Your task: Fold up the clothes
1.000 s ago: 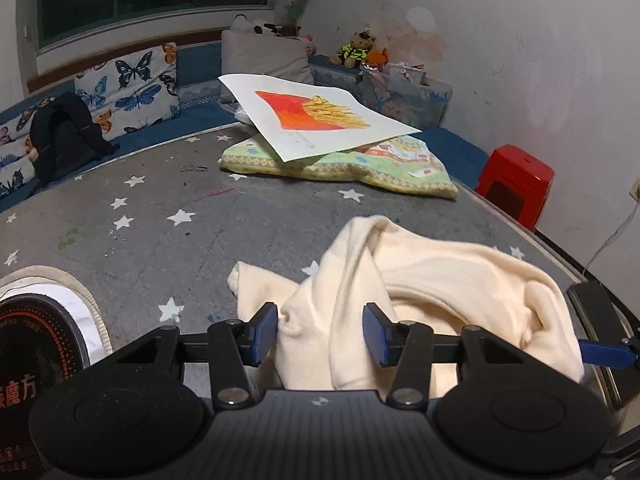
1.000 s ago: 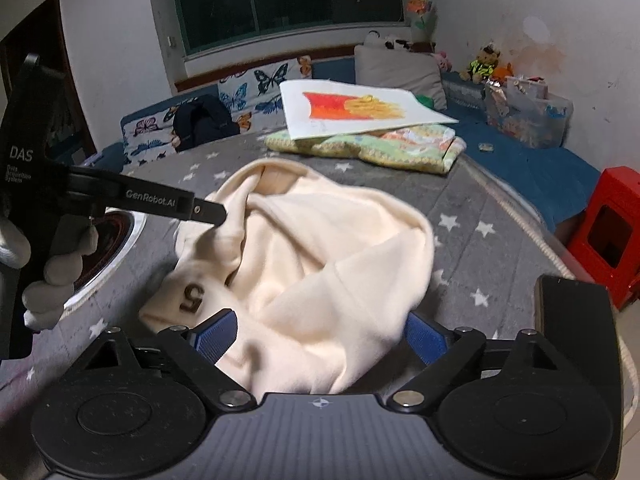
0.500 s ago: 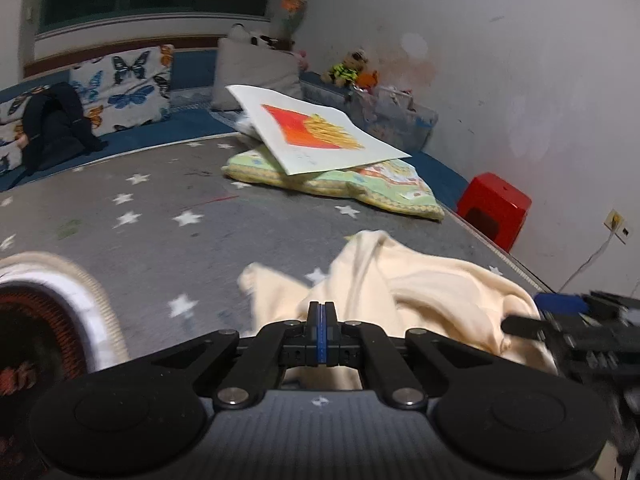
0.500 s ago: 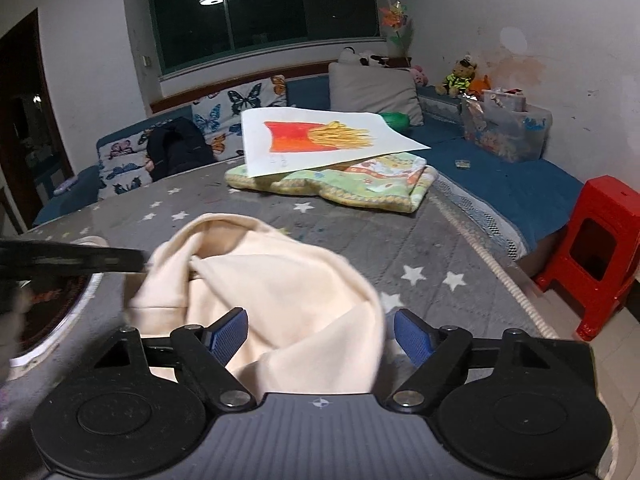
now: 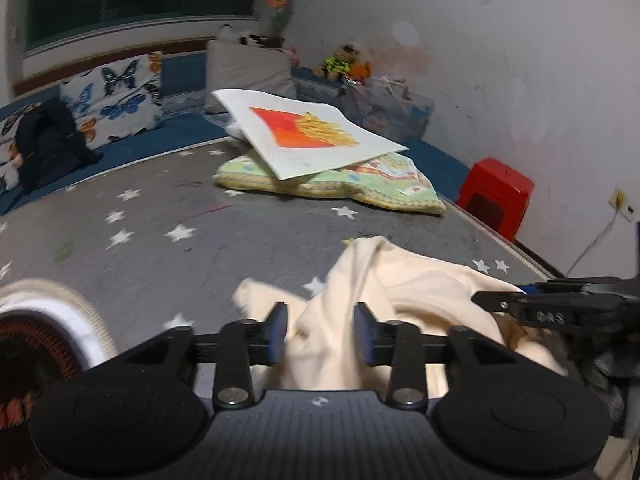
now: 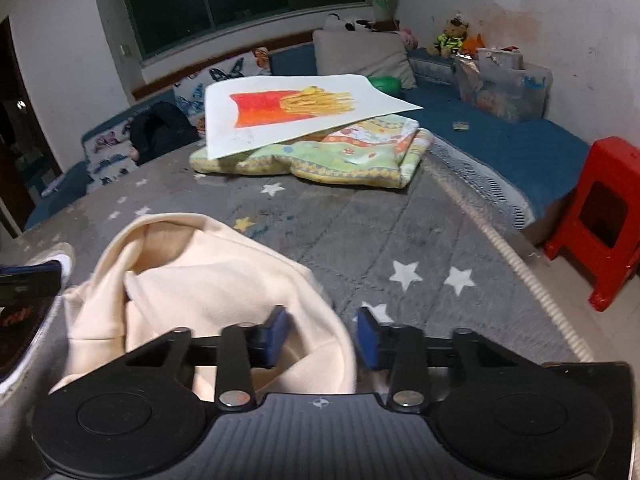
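1. While the crumpled cream-coloured sweatshirt (image 5: 404, 304) lies heaped on the grey star-patterned quilted mat (image 5: 168, 224), you have it directly ahead of both tools, at the near edge of the mat and well apart from the pale-green patterned folded blanket (image 5: 376, 188) at the far side.
2. Your left gripper (image 5: 320, 334) has just been opening; its blue pads stand apart with a ridge of cloth between them, and nothing shows them pressing on it, so count it as released.
3. Your right gripper (image 6: 320, 336) has just been closing; the garment's rounded right-hand edge sits between its jaws by the left pad, while the right pad stands clear over bare mat, so it does not yet grip.
4. Judging from both views, the heap runs roughly across your front, left to right, with no clean long axis while bunched.
5. Which way collar or hem points cannot be told.
6. Neither hand is clearly nearer; each sits at its own end.
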### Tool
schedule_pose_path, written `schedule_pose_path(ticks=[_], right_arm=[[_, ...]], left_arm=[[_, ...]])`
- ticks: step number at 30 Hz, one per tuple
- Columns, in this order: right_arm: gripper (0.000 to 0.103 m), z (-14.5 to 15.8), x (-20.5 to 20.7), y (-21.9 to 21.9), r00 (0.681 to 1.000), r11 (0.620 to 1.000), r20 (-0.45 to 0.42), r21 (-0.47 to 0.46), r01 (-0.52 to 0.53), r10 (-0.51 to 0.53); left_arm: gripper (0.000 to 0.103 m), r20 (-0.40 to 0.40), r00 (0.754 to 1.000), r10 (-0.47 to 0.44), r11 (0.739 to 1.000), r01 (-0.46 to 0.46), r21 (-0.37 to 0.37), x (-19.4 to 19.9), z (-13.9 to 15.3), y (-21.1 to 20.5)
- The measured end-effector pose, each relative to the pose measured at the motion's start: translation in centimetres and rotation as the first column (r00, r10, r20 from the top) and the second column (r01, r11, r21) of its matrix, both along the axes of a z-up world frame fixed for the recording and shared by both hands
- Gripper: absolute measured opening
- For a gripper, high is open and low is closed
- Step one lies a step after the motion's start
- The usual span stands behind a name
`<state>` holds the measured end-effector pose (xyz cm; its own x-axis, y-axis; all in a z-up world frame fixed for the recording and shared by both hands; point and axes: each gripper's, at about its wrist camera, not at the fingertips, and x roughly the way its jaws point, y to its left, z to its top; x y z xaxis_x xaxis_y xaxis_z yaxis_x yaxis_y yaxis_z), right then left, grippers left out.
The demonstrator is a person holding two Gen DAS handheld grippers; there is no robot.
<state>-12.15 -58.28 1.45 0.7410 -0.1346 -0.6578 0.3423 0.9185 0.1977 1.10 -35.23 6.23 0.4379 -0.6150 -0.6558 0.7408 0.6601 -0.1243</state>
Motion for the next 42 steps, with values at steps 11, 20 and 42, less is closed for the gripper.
schedule_pose_path(ticks=[11, 20, 42], right_arm=[[0.015, 1.8, -2.1, 1.3, 0.998, 0.997, 0.049, -0.080, -0.022, 0.026], [0.014, 3.1, -4.6, 3.3, 0.992, 0.994, 0.108, -0.099, -0.053, 0.064], [0.020, 1.6, -9.1, 16.6, 0.894, 0.895, 0.059, 0.024, -0.446, 0.444]], left_arm=[[0.001, -0.011, 0.999, -0.043, 0.998, 0.043, -0.035, 0.4, -1.3, -1.8], [0.001, 0.020, 1.000, 0.002, 0.995, 0.000, -0.098, -1.7, 1.0, 3.1], [0.002, -0.076, 0.904, 0.421, 0.895, -0.428, -0.129, -13.5, -0.2, 30.4]])
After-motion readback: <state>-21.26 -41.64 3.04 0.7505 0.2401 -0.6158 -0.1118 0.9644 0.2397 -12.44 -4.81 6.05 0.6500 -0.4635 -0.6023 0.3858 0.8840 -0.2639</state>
